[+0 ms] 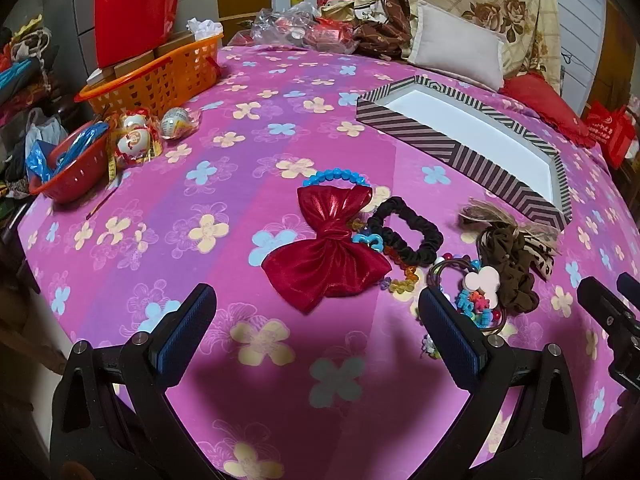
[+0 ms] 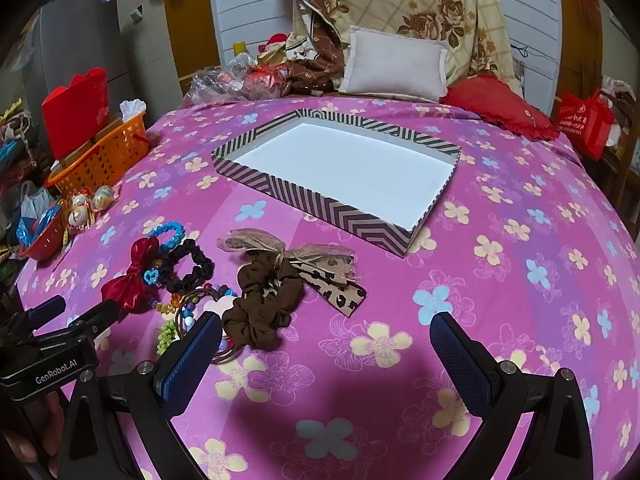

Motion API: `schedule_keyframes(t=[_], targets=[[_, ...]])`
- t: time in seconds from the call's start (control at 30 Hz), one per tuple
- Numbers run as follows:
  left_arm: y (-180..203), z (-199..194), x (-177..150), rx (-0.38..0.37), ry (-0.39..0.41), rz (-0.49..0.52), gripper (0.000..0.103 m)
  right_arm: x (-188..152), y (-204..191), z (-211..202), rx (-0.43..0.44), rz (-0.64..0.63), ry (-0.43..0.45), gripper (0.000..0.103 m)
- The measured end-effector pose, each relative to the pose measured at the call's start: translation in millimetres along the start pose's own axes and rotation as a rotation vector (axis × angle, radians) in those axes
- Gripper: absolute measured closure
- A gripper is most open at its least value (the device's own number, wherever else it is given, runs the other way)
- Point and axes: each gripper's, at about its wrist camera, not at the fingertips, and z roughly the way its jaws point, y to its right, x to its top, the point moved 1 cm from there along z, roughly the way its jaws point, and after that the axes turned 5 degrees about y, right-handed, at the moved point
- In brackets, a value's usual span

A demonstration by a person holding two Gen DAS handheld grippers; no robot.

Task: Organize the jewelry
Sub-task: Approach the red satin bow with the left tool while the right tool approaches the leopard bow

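Blue-padded left gripper (image 1: 316, 312) and right gripper (image 2: 326, 340) hover wide open, empty, above hair accessories (image 2: 224, 276).

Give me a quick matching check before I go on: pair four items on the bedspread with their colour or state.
Items:
1. shiny satin hair bow
2. velvety ring scrunchie
3. striped shallow cardboard box
4. chunky plastic bead bracelet

Descriptions:
A. nothing inside, white interior
B. blue
C. red
D. black

Pairs: 1-C, 2-D, 3-A, 4-B.

Both the left tongs and the right tongs are open and hold nothing.
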Motion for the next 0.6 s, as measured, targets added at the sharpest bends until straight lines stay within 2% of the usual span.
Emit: schedule_keyframes(t=[0.6], targets=[[-7.0, 4.1, -0.5, 0.006, -0.012, -0.015, 0.001, -1.0, 0.9, 4.1, -0.008, -0.007, -0.012, 0.000]])
